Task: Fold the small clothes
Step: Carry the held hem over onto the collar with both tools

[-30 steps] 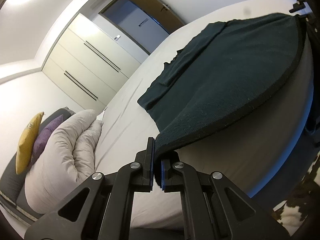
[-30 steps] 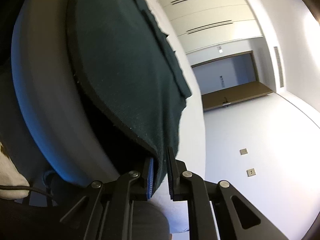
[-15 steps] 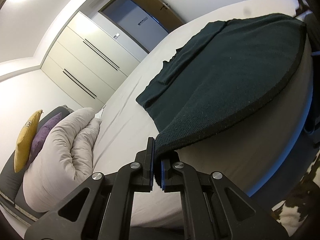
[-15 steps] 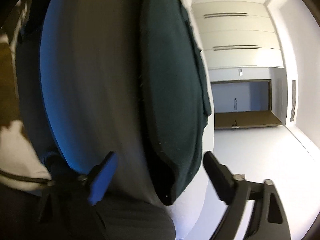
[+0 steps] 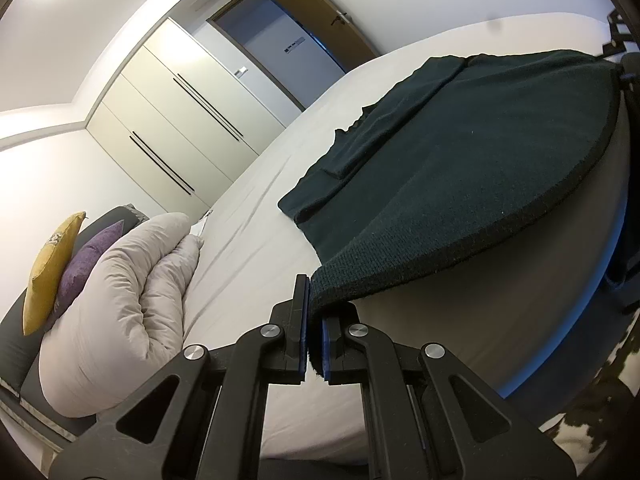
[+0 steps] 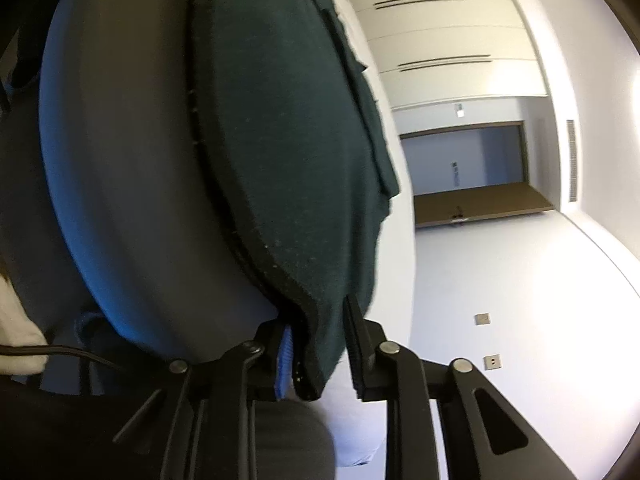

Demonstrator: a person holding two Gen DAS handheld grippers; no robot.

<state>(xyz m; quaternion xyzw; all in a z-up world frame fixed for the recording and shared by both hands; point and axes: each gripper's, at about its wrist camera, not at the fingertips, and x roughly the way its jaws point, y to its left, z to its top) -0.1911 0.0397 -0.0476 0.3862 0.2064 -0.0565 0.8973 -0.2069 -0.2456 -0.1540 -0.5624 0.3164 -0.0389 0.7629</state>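
A dark green knitted garment (image 5: 460, 160) lies spread flat on the white bed (image 5: 260, 208), its hem along the near edge. My left gripper (image 5: 314, 344) is shut on the near hem corner, and cloth sticks out below the pads. In the right wrist view the same garment (image 6: 288, 140) runs away from me. My right gripper (image 6: 320, 352) has its jaws closing on the other hem corner, and the bunched hem fills the gap between the fingers. A folded sleeve lies on the garment's far part.
A bundled pale duvet (image 5: 120, 300) lies at the bed's left, with a yellow pillow (image 5: 52, 268) and a purple pillow (image 5: 88, 260) behind it. A wardrobe (image 5: 180, 120) and a door (image 5: 280, 40) stand beyond the bed. The mattress side (image 6: 140, 200) drops away under the hem.
The right gripper let go of the hem corner, opened wide, then came back around the corner and narrowed on it. The left gripper kept its hold and stayed put.
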